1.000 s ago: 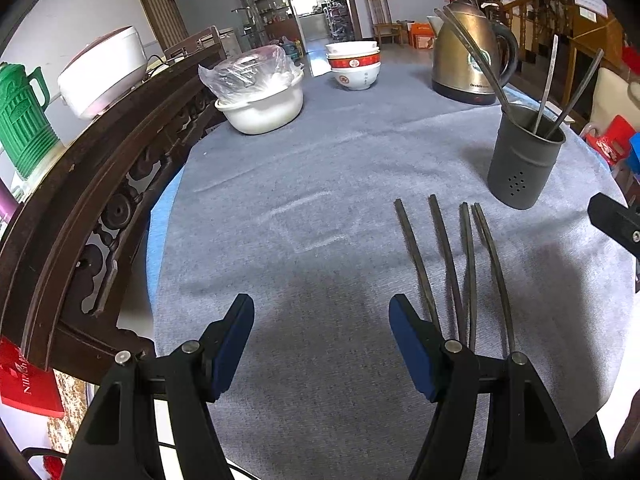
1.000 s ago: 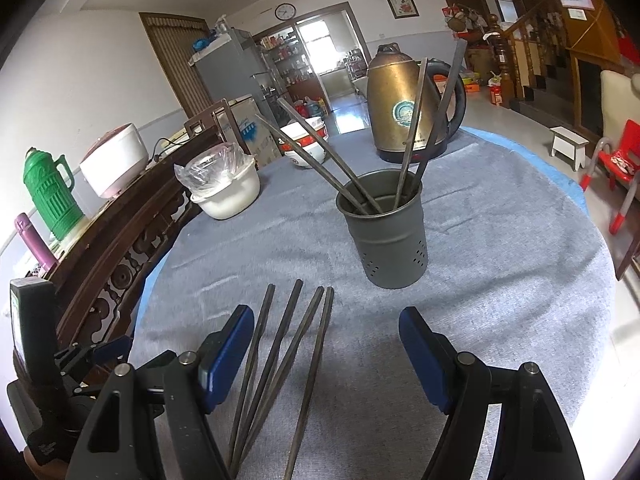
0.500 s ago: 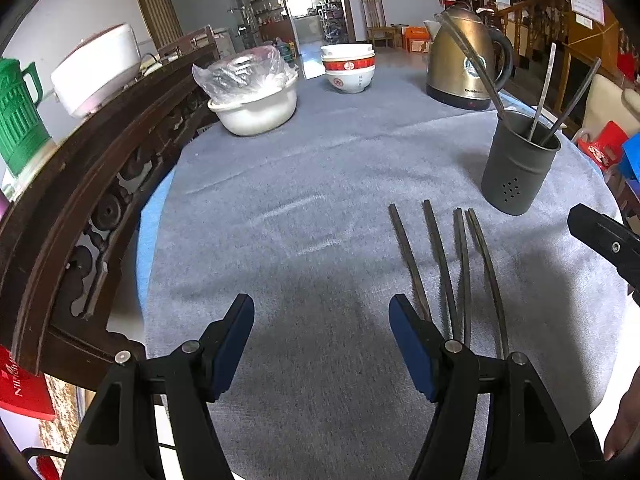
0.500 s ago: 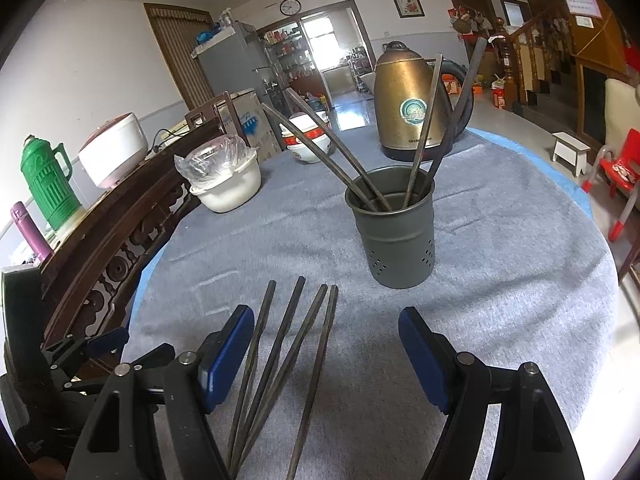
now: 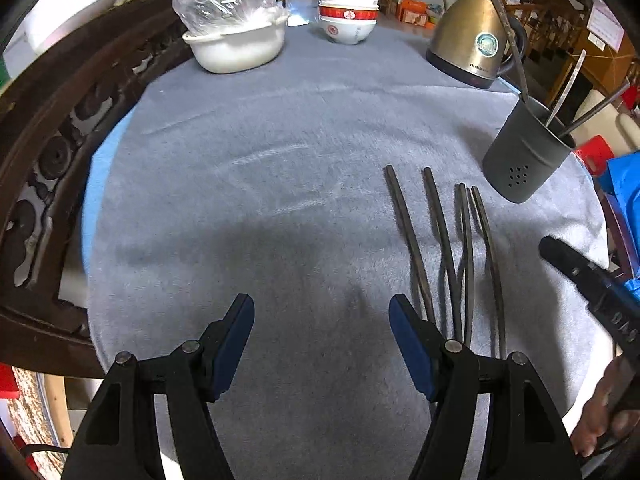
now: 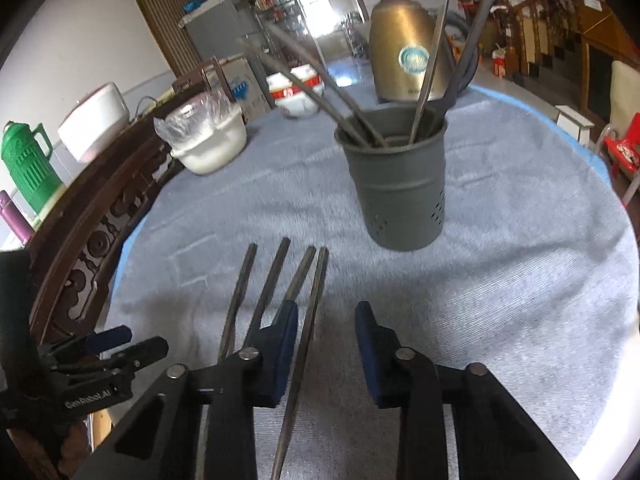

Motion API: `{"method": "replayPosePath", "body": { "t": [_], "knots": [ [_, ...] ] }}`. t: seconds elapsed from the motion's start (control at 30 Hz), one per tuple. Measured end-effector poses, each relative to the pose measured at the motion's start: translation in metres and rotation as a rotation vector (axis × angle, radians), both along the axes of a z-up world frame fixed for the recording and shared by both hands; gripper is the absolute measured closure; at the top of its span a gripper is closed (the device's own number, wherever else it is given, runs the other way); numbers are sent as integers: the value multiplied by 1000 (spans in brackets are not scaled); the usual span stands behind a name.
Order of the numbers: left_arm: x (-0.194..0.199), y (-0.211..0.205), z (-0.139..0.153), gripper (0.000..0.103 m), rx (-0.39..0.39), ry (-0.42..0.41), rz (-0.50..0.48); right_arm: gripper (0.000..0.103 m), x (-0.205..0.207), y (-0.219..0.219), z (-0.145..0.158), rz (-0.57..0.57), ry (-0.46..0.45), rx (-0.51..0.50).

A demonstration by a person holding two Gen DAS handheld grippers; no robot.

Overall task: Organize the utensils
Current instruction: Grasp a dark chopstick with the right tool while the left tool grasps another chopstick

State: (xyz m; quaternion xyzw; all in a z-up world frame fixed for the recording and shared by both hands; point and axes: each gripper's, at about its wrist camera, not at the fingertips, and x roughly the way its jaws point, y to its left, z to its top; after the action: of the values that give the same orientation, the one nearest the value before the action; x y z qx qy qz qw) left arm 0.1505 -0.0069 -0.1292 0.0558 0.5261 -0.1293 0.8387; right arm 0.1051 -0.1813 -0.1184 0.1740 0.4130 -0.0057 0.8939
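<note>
Several dark metal chopsticks (image 5: pixel 444 236) lie side by side on the grey tablecloth; they also show in the right wrist view (image 6: pixel 276 280). A dark grey holder (image 6: pixel 396 184) with several chopsticks standing in it sits beyond them, at the right in the left wrist view (image 5: pixel 528 152). My right gripper (image 6: pixel 326 344) is low over the cloth, half closed, with the rightmost chopstick (image 6: pixel 308 328) lying between its jaws, not clamped. My left gripper (image 5: pixel 320 344) is open and empty, left of the chopsticks.
A gold kettle (image 5: pixel 472 40), stacked red-and-white bowls (image 5: pixel 347 18) and a white bowl covered in plastic (image 5: pixel 236 40) stand at the far side of the table. A carved dark wooden chair back (image 5: pixel 60 132) runs along the left edge.
My right gripper has moved forward and down over the chopsticks and its jaws have narrowed around the rightmost one. My left gripper has tilted down, still open.
</note>
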Motion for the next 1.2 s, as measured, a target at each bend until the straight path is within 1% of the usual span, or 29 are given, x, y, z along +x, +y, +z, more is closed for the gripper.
{"method": "replayPosePath", "body": {
  "t": [0.13, 0.3, 0.47, 0.6, 0.77, 0.87, 1.0, 1.03, 1.1, 1.17, 1.2],
  "knots": [
    [7, -1, -1, 32, -30, 21, -4, 75, 9, -3, -14, -9, 48, 58],
    [5, -4, -14, 32, -10, 60, -9, 75, 9, -6, -18, -9, 40, 89],
    [5, -5, -15, 32, 30, 40, -11, 75, 12, -3, -16, 0, 30, 91],
    [8, -4, -11, 32, 34, 27, 4, 75, 21, -3, -15, -1, 31, 99],
    [8, -5, -19, 32, 51, 52, 9, 75, 34, -1, -16, 12, 42, 100],
    [4, -4, -20, 32, 55, 54, 8, 75, 45, 4, -19, 17, 61, 88],
    [5, -6, -14, 32, 50, 43, 8, 75, 58, 7, -32, 13, 117, 97],
    [5, -6, -13, 32, 47, 42, 11, 75, 60, 7, -35, 9, 129, 95],
    [6, -6, -16, 32, 46, 53, 15, 84, 61, 7, -39, -5, 140, 80],
    [6, -7, -19, 32, 51, 65, 18, 87, 61, 4, -40, -6, 144, 82],
    [5, -7, -22, 32, 57, 72, 20, 90, 62, 4, -41, -4, 152, 69]
  ]
}}
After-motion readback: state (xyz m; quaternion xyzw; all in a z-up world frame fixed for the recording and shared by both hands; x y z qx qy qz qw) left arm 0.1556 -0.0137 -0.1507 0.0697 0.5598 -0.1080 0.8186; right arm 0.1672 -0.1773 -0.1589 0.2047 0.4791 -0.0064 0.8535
